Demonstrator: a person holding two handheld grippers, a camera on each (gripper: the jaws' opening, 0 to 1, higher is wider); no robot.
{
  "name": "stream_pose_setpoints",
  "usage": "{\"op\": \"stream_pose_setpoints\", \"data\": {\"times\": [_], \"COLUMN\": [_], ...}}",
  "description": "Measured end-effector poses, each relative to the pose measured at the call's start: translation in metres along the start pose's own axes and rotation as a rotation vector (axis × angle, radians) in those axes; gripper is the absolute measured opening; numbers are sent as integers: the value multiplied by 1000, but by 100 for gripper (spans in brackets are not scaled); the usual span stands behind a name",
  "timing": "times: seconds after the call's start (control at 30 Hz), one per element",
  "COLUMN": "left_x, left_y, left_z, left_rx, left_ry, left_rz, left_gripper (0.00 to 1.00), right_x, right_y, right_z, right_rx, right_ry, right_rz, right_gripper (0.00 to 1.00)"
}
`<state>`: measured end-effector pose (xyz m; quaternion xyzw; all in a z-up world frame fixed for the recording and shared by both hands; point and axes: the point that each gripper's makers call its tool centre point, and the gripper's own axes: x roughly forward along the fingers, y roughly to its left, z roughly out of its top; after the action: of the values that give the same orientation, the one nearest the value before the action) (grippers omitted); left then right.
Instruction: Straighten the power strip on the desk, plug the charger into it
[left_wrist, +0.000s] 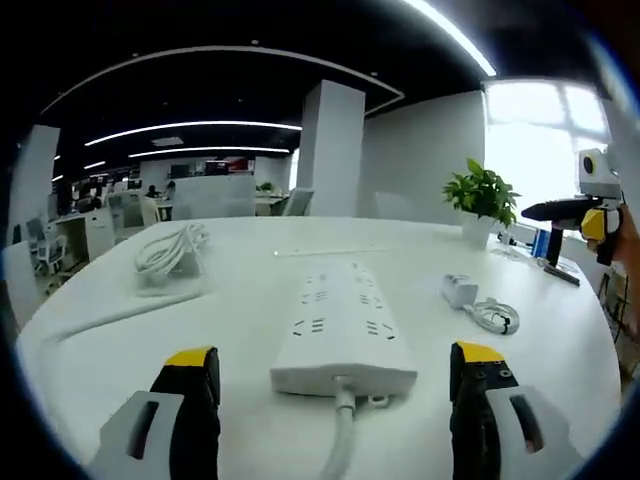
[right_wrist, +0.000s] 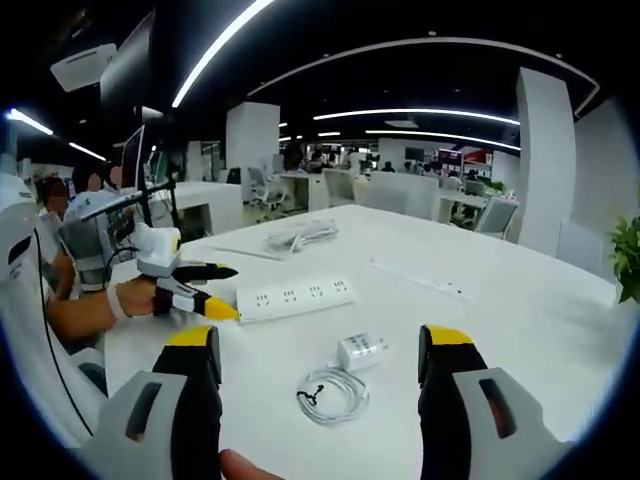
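Both grippers, left and right, are released. The power strip seems nearly square mid-desk. Nudge it gently, then grip the charger by its body.

Plenty of open desk on both sides of the power strip, so it's easy to come at from either side. The strip's own cord trails off its near end, right between the left gripper's wide-open jaws. Charger and its coiled cable sit between the right gripper's spread jaws. A cable bundle and potted plant stay well clear.
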<state>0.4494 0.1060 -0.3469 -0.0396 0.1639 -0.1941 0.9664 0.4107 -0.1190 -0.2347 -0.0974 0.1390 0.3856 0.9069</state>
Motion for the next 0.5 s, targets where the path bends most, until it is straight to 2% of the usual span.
{"op": "stream_pose_setpoints", "data": {"times": [0.2,0.37,0.5], "left_x": [11,14,15], "left_y": [-10,-9,-8], "left_z": [-3,-8,-14], "left_rx": [36,52,56], "left_ry": [31,54,94], "left_rz": [-17,-1,3], "left_gripper": [91,85,82], "right_x": [1,2,6], "right_y": [0,1,2], "right_z": [-1,0,-2], "right_rx": [5,6,7], "right_ry": [2,0,7], "right_rz": [2,6,15], "right_gripper": [79,80,80]}}
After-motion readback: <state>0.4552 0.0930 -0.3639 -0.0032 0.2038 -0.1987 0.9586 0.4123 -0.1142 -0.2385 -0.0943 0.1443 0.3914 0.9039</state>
